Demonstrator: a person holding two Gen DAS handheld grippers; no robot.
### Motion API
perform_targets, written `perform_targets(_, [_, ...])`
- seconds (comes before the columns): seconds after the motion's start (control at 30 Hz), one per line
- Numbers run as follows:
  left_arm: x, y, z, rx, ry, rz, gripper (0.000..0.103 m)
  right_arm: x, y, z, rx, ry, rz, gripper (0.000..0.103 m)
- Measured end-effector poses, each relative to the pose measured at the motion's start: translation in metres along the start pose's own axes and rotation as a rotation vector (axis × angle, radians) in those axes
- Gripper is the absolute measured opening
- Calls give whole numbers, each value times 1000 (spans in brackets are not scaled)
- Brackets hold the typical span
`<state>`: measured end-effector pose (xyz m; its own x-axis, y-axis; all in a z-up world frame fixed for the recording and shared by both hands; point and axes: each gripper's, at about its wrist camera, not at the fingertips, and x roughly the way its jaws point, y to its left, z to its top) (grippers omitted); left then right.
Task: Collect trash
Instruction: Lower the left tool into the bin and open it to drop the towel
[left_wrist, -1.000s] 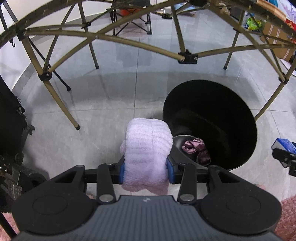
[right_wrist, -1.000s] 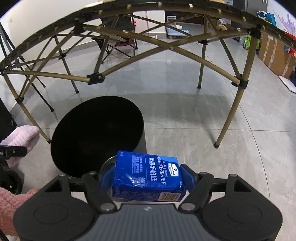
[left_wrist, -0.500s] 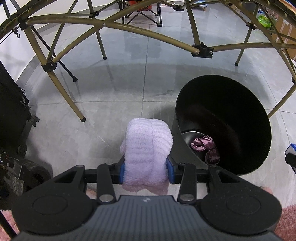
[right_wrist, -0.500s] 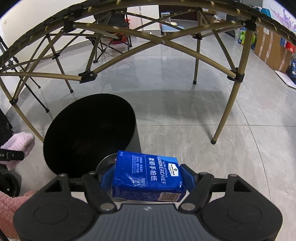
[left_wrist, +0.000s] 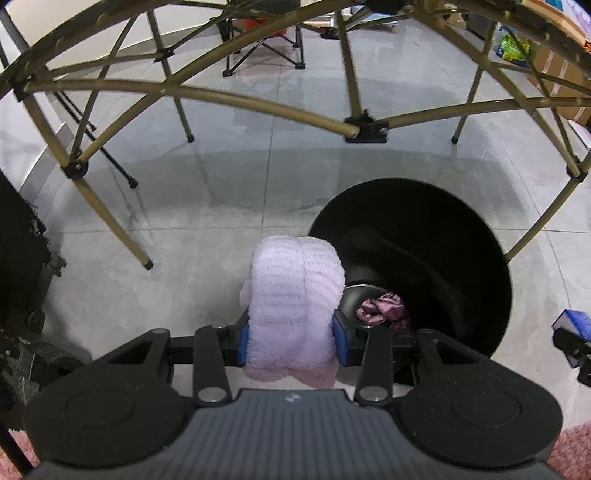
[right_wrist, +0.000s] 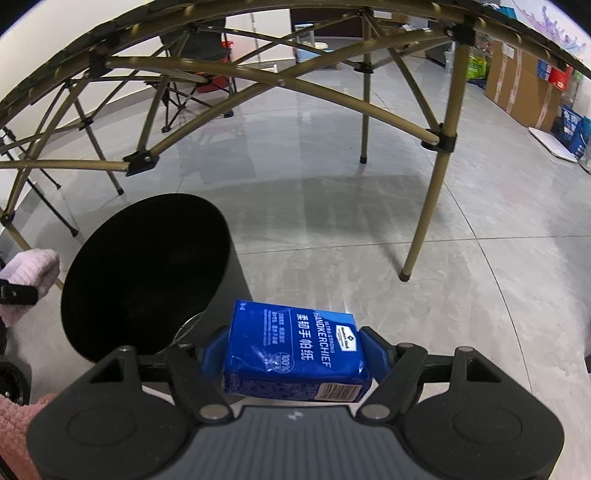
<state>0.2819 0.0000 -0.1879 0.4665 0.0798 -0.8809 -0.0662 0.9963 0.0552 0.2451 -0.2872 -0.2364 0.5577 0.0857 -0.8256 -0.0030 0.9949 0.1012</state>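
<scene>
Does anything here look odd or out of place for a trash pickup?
Nothing is spilled or broken. What stands out is the trash itself: the left tongs grip a clean fluffy pink towel, and the right tongs grip a tissue pack that looks unopened, beside the black bin.

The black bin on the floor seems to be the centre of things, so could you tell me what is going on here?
A person is collecting trash with a handheld gripper in each hand. The left gripper is shut on a fluffy pink cloth, held beside the black bin. The right gripper is shut on a blue handkerchief pack, near the bin's other side. Neither item is in the bin yet; a crumpled purple piece already lies inside.
</scene>
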Motion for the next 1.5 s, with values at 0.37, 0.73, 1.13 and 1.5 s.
perform_targets(0.37, [-4,-45,15,46,-25,-57,42,2,-18,-1,50,-7,-37,73])
perform_targets(0.73, [8,-82,21,59,21,-108,42,7,-24,-1,62,6,-51,73])
perform_targets(1.13, [17,-109,22,73,65,-137,42,11,-24,0,56,18,-57,73])
perform_targets(1.5, [20,-111,22,70,77,-122,46,14,-24,0,50,26,-59,73])
